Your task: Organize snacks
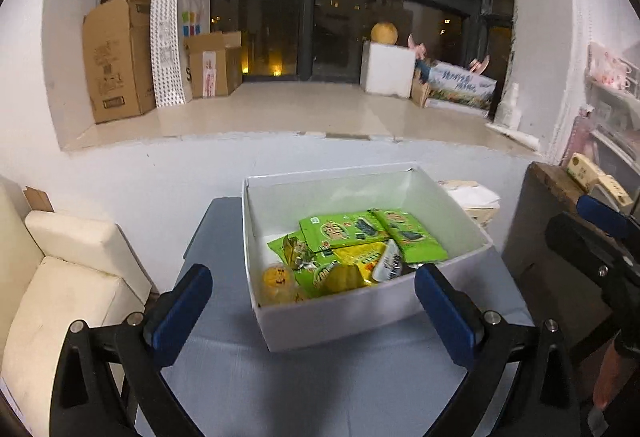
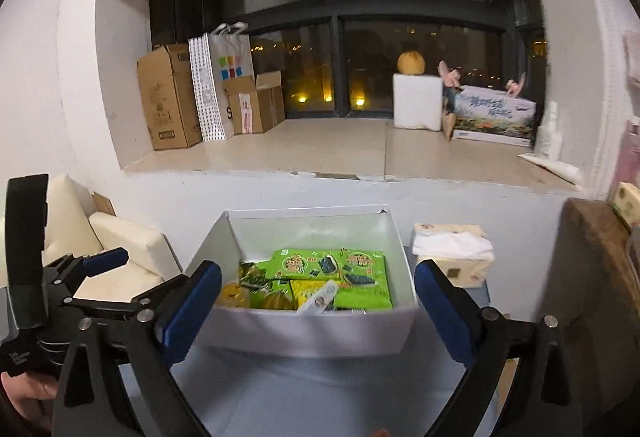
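grey table [image 1: 224, 369] w/ white box [image 1: 340, 317], window ledge [image 1: 280, 109] behind.

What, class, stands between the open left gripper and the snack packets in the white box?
Only the box's near wall. The left gripper is open and empty, the white box has no lid, and the snack packets lie uncovered.

You're in a home living room: a cream sofa [image 1: 60, 277], cardboard boxes [image 1: 116, 57] on a deep window ledge [image 1: 280, 109], tissues [image 2: 452, 253].
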`<state>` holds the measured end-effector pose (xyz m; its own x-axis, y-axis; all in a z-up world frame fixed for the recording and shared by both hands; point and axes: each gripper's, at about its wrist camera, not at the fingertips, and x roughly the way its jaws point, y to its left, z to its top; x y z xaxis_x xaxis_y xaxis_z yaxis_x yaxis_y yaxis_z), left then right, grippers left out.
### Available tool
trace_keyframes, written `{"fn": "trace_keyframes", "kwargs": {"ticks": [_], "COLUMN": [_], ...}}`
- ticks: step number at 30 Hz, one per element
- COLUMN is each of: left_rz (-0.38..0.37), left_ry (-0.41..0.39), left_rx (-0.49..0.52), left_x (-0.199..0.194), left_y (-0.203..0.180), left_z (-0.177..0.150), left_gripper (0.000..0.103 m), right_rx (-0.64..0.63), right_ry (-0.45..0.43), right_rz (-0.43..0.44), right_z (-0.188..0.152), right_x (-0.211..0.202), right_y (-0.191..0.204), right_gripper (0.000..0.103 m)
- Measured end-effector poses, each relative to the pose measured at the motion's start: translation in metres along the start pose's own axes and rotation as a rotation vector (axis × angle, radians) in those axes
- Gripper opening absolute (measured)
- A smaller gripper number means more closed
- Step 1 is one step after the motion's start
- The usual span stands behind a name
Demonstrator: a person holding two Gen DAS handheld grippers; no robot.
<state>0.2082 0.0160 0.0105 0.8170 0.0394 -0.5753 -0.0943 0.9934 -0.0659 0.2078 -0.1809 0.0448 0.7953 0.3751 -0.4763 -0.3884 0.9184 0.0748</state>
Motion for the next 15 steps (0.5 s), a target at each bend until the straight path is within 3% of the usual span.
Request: {"fn": "trace_keyframes", "kwargs": {"ticks": [3, 6, 15], "left_rz": [-0.058, -0.077, -0.04], "left_ry": [-0.033, -0.008, -0.017], "left_rx": [0.01, 0.002, -0.031], "left_x": [-0.034, -0.061, -0.131], "left_y": [-0.002, -0.004, 0.004], "left_z": [-0.017, -0.036, -0.092], "left_gripper": [0.103, 0.103, 0.103], "right_rx": [0.015, 0.03, 0.023], "right_ry": [-0.005, -0.007, 0.026], "right_rz": [0.04, 0.065, 0.07], "right_z": [-0.014, -0.031, -0.088], "right_x": [-0.032, -0.061, -0.126], "right_y": [0.002, 0.006, 0.033], "right_gripper": [0.1, 0.103, 0.103]}}
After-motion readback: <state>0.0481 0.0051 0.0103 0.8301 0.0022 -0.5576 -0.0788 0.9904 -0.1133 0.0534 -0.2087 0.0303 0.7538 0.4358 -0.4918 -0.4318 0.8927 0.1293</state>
